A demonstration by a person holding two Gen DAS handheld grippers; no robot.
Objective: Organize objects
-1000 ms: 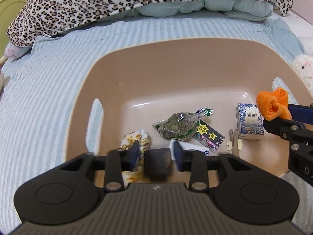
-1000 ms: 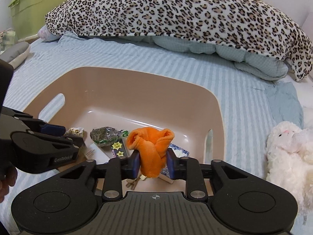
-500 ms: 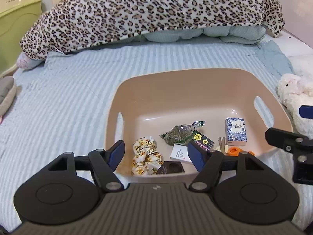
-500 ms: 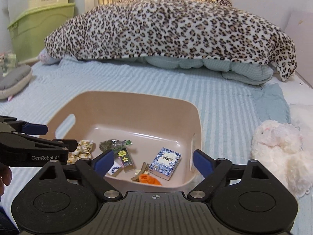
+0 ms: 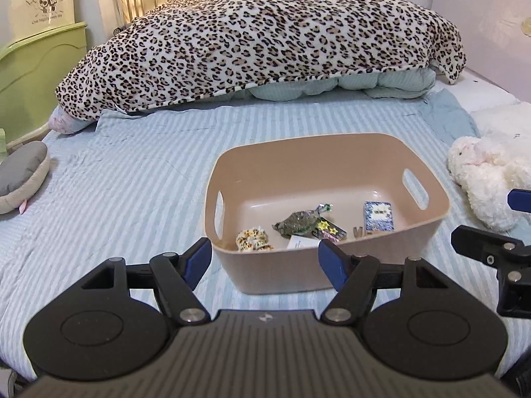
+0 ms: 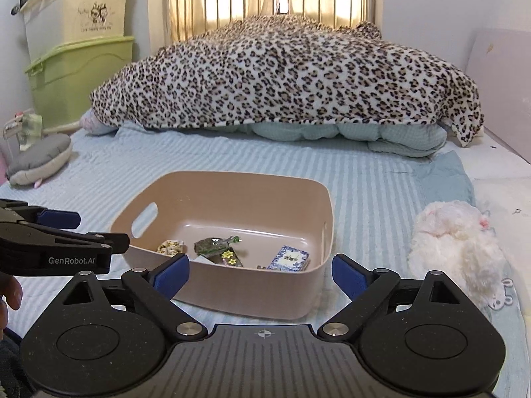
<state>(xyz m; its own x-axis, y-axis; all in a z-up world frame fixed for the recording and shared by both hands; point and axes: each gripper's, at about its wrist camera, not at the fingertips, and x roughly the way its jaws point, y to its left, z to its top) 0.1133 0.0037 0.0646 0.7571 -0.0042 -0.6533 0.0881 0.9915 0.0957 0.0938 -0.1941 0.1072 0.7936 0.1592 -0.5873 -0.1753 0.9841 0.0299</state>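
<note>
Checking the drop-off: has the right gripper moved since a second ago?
Yes. The right gripper has backed up and away from the basket, now empty, jaws opening.

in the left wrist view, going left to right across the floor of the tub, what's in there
patterned scrunchie → green foil packet → dark star-printed packet → blue-and-white box

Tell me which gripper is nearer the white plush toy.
Right. The right gripper has the white plush toy just off its right finger; the left gripper sits farther left, fronting the bin.
</note>
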